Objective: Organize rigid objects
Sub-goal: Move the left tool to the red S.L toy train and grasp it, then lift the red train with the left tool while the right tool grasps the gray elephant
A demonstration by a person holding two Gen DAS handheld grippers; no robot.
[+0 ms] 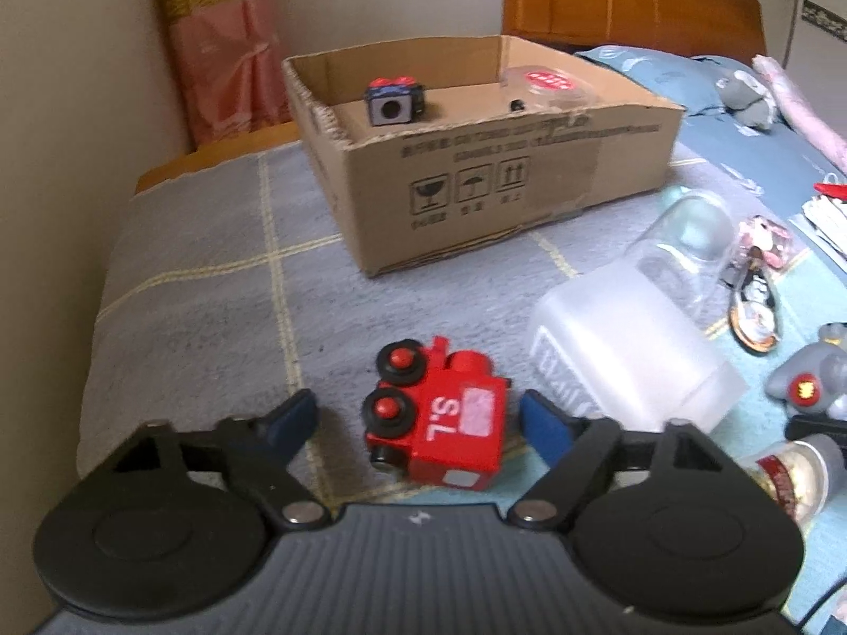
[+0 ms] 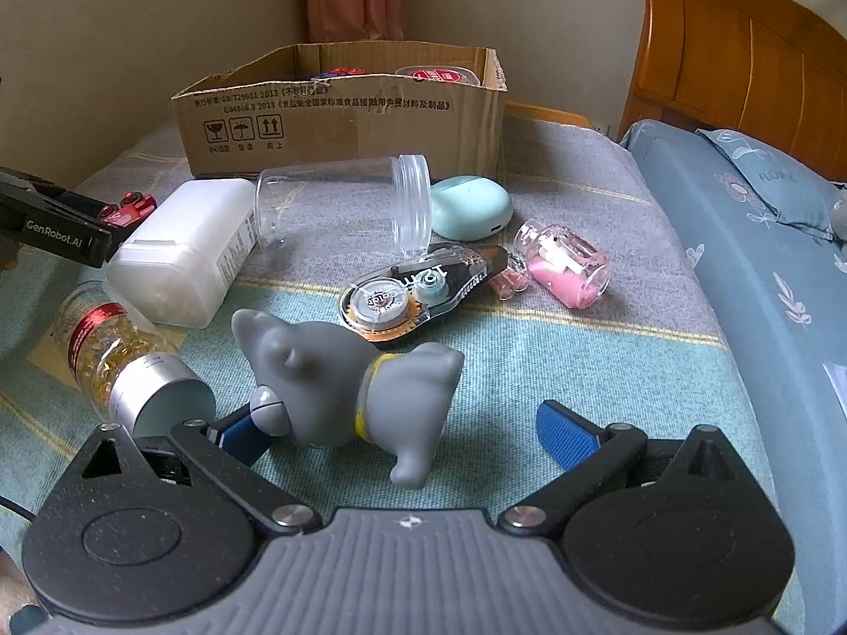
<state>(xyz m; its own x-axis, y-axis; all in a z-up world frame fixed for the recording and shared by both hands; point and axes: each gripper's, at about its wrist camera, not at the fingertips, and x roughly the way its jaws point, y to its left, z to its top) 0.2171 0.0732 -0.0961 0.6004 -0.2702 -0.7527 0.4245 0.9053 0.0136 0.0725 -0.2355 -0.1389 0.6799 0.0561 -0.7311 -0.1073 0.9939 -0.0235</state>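
A red toy train (image 1: 439,423) marked "S.L" lies on its side on the grey checked blanket, also visible far left in the right wrist view as the train (image 2: 129,207). My left gripper (image 1: 418,423) is open around it, with a blue pad on each side; the right pad is close to the train and the left pad stands clear of it. A grey rubber animal toy (image 2: 339,375) with a yellow collar lies between the fingers of my right gripper (image 2: 402,434), which is open; its left finger (image 2: 238,431) sits by the toy's snout. The cardboard box (image 1: 503,185) stands beyond.
The box (image 2: 344,127) holds a blue-red cube toy (image 1: 394,100) and a clear red-labelled tub (image 1: 545,82). On the bed lie a white plastic case (image 2: 185,248), clear jar (image 2: 344,206), gold-filled bottle (image 2: 116,349), correction tape (image 2: 418,291), mint case (image 2: 468,206), pink vial (image 2: 566,264). Pillow and headboard on the right.
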